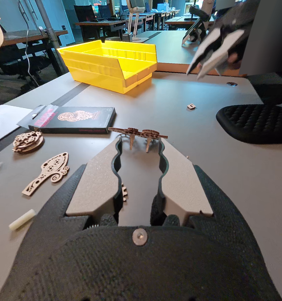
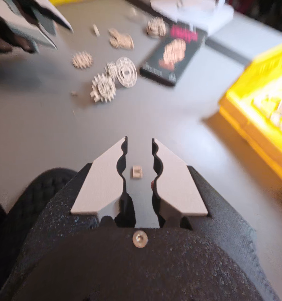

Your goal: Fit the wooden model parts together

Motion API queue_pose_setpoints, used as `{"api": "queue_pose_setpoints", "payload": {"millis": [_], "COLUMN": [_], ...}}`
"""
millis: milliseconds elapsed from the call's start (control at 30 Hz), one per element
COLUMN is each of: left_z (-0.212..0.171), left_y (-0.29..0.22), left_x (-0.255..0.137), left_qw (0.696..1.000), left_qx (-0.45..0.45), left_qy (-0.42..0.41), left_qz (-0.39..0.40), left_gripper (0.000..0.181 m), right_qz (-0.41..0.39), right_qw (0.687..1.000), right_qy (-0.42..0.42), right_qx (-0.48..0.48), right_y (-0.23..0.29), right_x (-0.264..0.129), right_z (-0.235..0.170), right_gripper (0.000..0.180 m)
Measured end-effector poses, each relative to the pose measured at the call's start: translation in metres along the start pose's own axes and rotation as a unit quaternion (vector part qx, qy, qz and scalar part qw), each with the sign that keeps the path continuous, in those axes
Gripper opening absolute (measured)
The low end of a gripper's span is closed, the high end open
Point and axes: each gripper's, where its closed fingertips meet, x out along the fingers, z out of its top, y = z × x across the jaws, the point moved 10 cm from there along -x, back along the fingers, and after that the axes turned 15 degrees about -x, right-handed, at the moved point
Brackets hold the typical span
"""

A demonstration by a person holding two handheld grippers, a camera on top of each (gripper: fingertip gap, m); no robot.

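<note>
A wooden gear assembly (image 1: 137, 132) stands on two pegs on the grey table, just beyond my left gripper's (image 1: 140, 141) tips. The left gripper is open and empty, low over the table. A loose gear (image 1: 124, 192) shows partly under its left finger. My right gripper (image 2: 140, 140) is open and empty. It hangs in the air at the far right in the left wrist view (image 1: 195, 73). A small flat wooden piece (image 2: 137, 174) lies on the table and shows between the right fingers; it also shows in the left wrist view (image 1: 191, 106). The right wrist view is blurred.
A yellow bin (image 1: 107, 65) stands at the back. A black box (image 1: 71, 120), a round wooden assembly (image 1: 27, 142), a flat ornamental wooden piece (image 1: 46, 172) and a white cylinder (image 1: 22, 219) lie to the left. A black mesh chair (image 1: 254, 123) sits at the table's right edge. The tips of one gripper are about 25 cm away from the tips of the other. My left tips are about 25 cm from the small flat wooden piece (image 2: 137, 174), my right tips only 8 cm.
</note>
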Motion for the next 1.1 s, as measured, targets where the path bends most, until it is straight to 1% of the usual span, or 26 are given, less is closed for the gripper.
{"api": "queue_pose_setpoints", "payload": {"millis": [100,167,233,267,333,367,433,500,533,600,667,700,767,833,900,933,967,1033,1100], "left_z": [-0.001,-0.003,-0.004,-0.004,-0.004,-0.004,-0.003,-0.004,-0.004,-0.005,-0.005,-0.005,-0.002,0.001,0.005,0.008,0.011,0.015,0.015], "left_y": [-0.001,-0.003,-0.005,-0.007,-0.01,-0.012,-0.015,-0.018,-0.019,-0.024,-0.033,-0.038,-0.046,-0.054,-0.06,-0.06,-0.06,-0.059,-0.059], "left_x": [0.004,0.006,0.009,0.01,0.012,0.012,0.012,0.014,0.015,0.018,0.02,0.02,0.019,0.014,0.007,0.002,-0.003,-0.014,-0.021], "left_qw": [0.999,0.999,0.998,0.998,0.998,0.998,0.998,0.997,0.997,0.995,0.991,0.986,0.98,0.977,0.972,0.971,0.97,0.967,0.967], "left_qx": [-0.029,-0.041,-0.048,-0.047,-0.039,-0.034,-0.03,-0.032,-0.033,-0.03,-0.028,-0.029,-0.016,0.031,0.074,0.083,0.09,0.1,0.115], "left_qy": [-0.004,-0.005,0.001,0.005,0.011,0.014,0.019,0.023,0.025,0.029,0.03,0.03,0.018,0.008,0.007,0.003,0.001,0.003,0.009], "left_qz": [-0.017,-0.029,-0.037,-0.04,-0.042,-0.045,-0.052,-0.064,-0.072,-0.09,-0.128,-0.159,-0.196,-0.21,-0.222,-0.226,-0.228,-0.236,-0.227], "left_gripper": [0.048,0.049,0.052,0.052,0.053,0.052,0.051,0.051,0.051,0.051,0.048,0.042,0.042,0.042,0.041,0.035,0.034,0.026,0.027], "right_qz": [0.013,0.016,0.024,0.018,0.018,0.024,0.052,0.057,0.072,0.132,0.2,0.24,0.306,0.365,0.426,0.451,0.466,0.494,0.515], "right_qw": [0.997,0.995,0.994,0.994,0.992,0.991,0.989,0.989,0.992,0.991,0.976,0.965,0.942,0.918,0.886,0.873,0.864,0.847,0.832], "right_qy": [0.057,0.087,0.099,0.101,0.124,0.133,0.136,0.125,0.098,-0.004,-0.085,-0.109,-0.136,-0.157,-0.175,-0.172,-0.171,-0.17,-0.175], "right_qx": [0.045,0.038,0.029,0.022,0.004,-0.012,-0.031,-0.046,-0.045,-0.028,-0.025,-0.023,-0.008,0.02,0.059,0.07,0.078,0.095,0.108], "right_y": [0.014,0.021,0.023,0.021,0.017,0.017,0.021,0.024,0.028,0.041,0.057,0.066,0.078,0.085,0.088,0.089,0.089,0.089,0.089], "right_x": [0.002,0.013,0.024,0.027,0.031,0.033,0.034,0.036,0.037,0.038,0.045,0.052,0.07,0.089,0.103,0.109,0.114,0.12,0.125], "right_z": [-0.041,-0.054,-0.058,-0.056,-0.055,-0.054,-0.05,-0.043,-0.036,-0.012,0.013,0.024,0.041,0.056,0.071,0.076,0.081,0.09,0.098], "right_gripper": [0.036,0.042,0.042,0.039,0.02,0.017,0.016,0.016,0.016,0.016,0.016,0.016,0.016,0.016,0.016,0.016,0.016,0.016,0.015]}}
